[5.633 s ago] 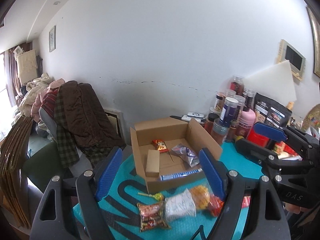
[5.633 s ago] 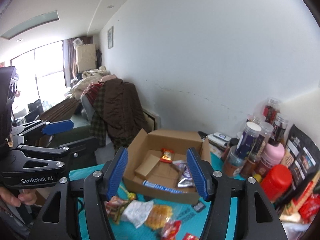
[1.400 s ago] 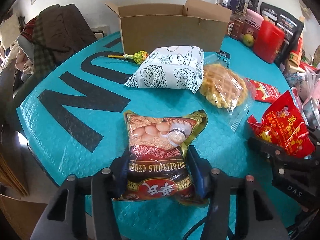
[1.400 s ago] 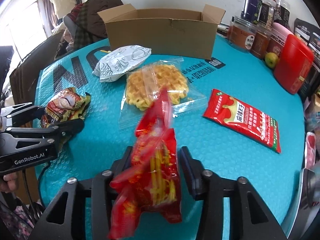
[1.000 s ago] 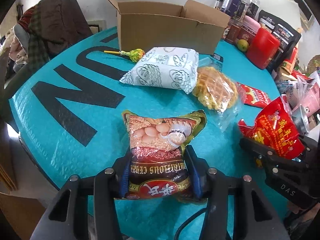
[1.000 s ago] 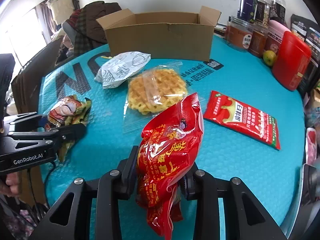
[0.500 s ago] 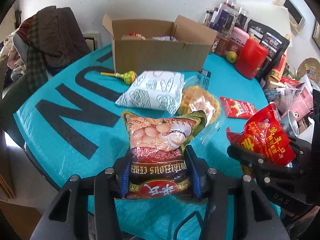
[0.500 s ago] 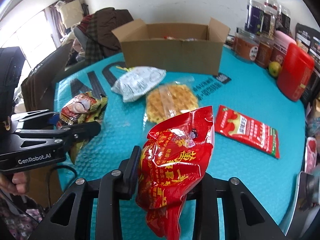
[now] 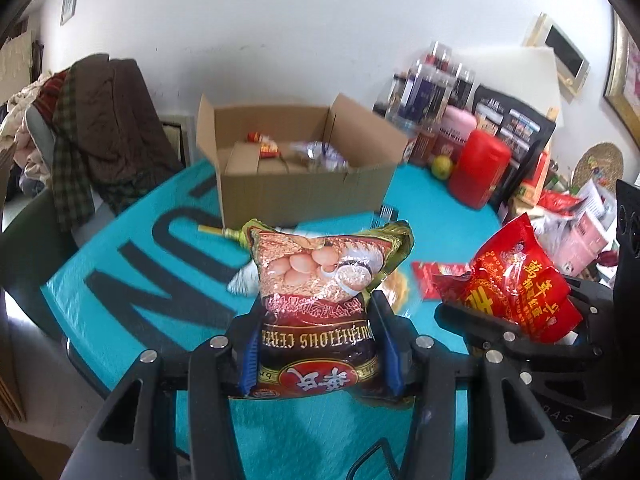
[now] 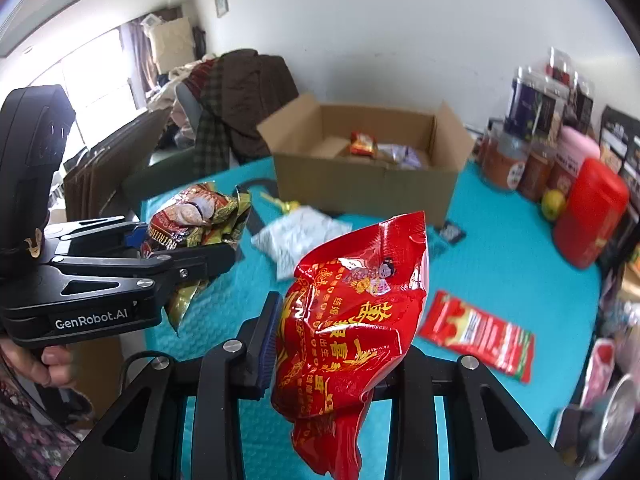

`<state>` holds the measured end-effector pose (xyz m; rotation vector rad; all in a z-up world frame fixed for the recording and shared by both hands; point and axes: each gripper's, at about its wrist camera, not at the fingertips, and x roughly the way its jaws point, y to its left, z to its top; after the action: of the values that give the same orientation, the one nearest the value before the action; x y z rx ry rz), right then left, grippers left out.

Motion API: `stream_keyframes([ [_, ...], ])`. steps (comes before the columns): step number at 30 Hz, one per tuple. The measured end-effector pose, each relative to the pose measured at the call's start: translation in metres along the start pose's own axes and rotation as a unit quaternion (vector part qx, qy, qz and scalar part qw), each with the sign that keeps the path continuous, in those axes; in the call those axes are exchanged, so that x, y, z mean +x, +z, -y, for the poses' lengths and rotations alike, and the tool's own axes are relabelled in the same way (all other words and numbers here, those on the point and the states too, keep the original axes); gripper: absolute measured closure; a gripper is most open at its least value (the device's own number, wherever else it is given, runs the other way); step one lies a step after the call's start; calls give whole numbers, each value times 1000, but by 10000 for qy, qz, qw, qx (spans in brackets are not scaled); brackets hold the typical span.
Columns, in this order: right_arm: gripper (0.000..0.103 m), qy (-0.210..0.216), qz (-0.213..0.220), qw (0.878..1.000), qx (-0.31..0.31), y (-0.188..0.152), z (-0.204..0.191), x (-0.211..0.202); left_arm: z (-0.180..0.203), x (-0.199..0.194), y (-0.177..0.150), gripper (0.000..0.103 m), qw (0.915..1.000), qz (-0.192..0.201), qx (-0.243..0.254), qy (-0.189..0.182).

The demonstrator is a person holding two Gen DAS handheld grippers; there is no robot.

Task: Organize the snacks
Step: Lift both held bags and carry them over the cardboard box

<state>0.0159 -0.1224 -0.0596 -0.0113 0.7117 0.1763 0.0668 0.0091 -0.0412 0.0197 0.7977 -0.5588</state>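
Note:
My left gripper is shut on a brown-and-gold cereal bag, held up above the teal table; the same bag shows in the right wrist view. My right gripper is shut on a shiny red snack bag, also lifted, seen too at the right of the left wrist view as the red bag. An open cardboard box stands at the far side of the table with a few small snacks inside. On the table lie a white packet, a flat red sachet and a lollipop.
Jars, a red canister and a green fruit crowd the back right. A chair piled with clothes stands beyond the table's left edge. More packets lie at the far right.
Both grippers have risen with their bags, and the view has tilted up so the inside of the box now shows. The grips are unchanged.

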Motion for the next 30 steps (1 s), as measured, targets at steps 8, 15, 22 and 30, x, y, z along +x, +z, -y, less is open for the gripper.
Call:
stream_keyframes([
  [8, 71, 70, 347, 9990, -282, 36, 5, -9, 3, -16, 38, 55, 9983, 572, 80, 19],
  [15, 71, 193, 685, 9969, -327, 74, 16, -10, 1, -22, 74, 55, 9952, 959, 190, 78],
  [22, 71, 79, 916, 9951, -371, 108, 27, -1, -4, -9, 113, 55, 9923, 1208, 255, 79],
  [30, 71, -35, 1069, 9939, -281, 147, 55, 26, -12, 18, 161, 55, 9888, 1462, 288, 96],
])
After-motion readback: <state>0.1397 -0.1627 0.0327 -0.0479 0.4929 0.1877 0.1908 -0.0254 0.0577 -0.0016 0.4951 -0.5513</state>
